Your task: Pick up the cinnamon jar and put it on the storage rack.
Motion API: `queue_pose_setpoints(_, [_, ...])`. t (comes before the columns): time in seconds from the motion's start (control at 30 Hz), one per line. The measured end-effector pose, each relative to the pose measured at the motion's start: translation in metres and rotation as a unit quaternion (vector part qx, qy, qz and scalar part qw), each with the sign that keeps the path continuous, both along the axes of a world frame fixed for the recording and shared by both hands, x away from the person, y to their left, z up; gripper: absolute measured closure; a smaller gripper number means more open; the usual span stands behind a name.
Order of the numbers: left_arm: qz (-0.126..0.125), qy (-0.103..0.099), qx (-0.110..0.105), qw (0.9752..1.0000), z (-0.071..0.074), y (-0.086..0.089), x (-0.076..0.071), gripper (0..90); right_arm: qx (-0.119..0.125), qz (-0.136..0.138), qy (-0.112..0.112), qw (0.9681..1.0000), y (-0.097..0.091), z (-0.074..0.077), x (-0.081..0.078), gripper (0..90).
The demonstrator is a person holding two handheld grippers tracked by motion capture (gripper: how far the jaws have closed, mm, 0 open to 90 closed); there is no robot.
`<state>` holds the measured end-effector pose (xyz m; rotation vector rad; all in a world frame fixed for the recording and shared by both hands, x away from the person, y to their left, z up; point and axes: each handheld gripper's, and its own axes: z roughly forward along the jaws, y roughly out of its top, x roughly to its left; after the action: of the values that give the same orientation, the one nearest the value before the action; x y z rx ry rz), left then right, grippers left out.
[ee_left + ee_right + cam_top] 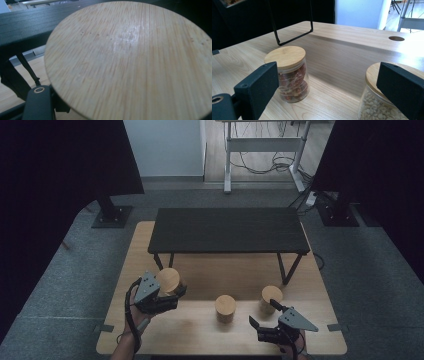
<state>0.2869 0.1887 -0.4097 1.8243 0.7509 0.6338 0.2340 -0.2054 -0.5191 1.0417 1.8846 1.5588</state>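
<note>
Left gripper [167, 292] is pinching 1 wooden-lidded jar [168, 280] above the table [200, 335]; right gripper [262, 315] is resting spread.

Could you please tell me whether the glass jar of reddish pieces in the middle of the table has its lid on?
Lid on: the glass jar of reddish pieces stands upright, its round bamboo lid flat on top.

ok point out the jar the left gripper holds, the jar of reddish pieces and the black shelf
glass jar with round bamboo lid [130, 62]: left gripper view, middle of its lid
glass jar of reddish pieces [293, 83]: right gripper view, its glass wall
low black shelf [227, 230]: high view, bare top
</note>
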Motion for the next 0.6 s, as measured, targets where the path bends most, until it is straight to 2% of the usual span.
queue_pose_setpoints(0.6, [-0.005,-0.005,0.005,1.0,0.015,-0.009,0.01,25.5,-0.002,0.003,-0.001,1.0,0.0,0.0,0.0,3.7])
